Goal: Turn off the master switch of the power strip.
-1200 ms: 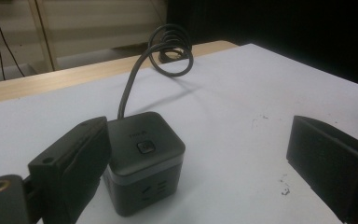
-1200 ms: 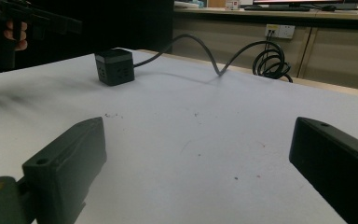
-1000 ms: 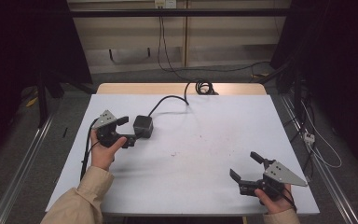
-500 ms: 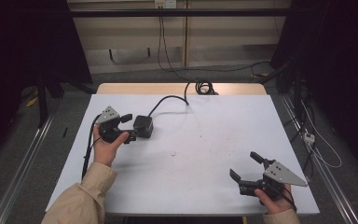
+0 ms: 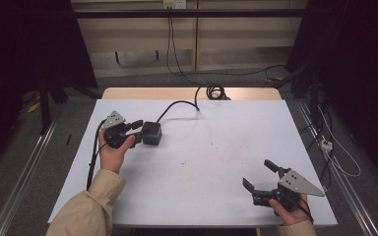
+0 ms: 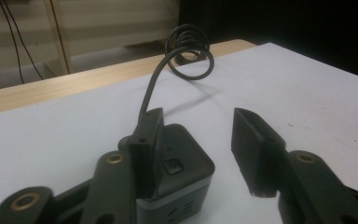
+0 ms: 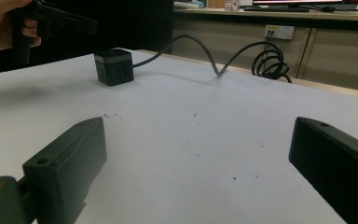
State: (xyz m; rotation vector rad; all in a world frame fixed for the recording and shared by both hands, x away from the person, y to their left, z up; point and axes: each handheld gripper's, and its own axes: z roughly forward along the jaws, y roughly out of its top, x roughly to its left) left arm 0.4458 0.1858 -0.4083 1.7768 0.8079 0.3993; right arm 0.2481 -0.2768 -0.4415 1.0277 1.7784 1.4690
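A black cube power socket [image 5: 152, 133] lies on the white table [image 5: 216, 147], its cable [image 5: 177, 104] running back to a coil [image 5: 215, 91]. My left gripper [image 5: 139, 132] is at the cube's left side, and its jaws have just been closing. In the left gripper view the cube [image 6: 182, 163] sits low between them: the left jaw overlaps its top edge, while the right jaw stands apart from it with a gap. My right gripper [image 5: 257, 173] rests near the front right of the table, open with nothing between its jaws [image 7: 196, 158]. From there the cube [image 7: 114, 66] is far off.
The coiled cable [image 6: 189, 51] lies at the table's far edge on a wooden strip [image 5: 187, 93]. Wall sockets [image 7: 279, 31] and loose cables are beyond the table. Metal rails run along the floor on both sides.
My left gripper has shifted slightly right up to the cube, and its jaws have narrowed around it. The right gripper has stayed put.
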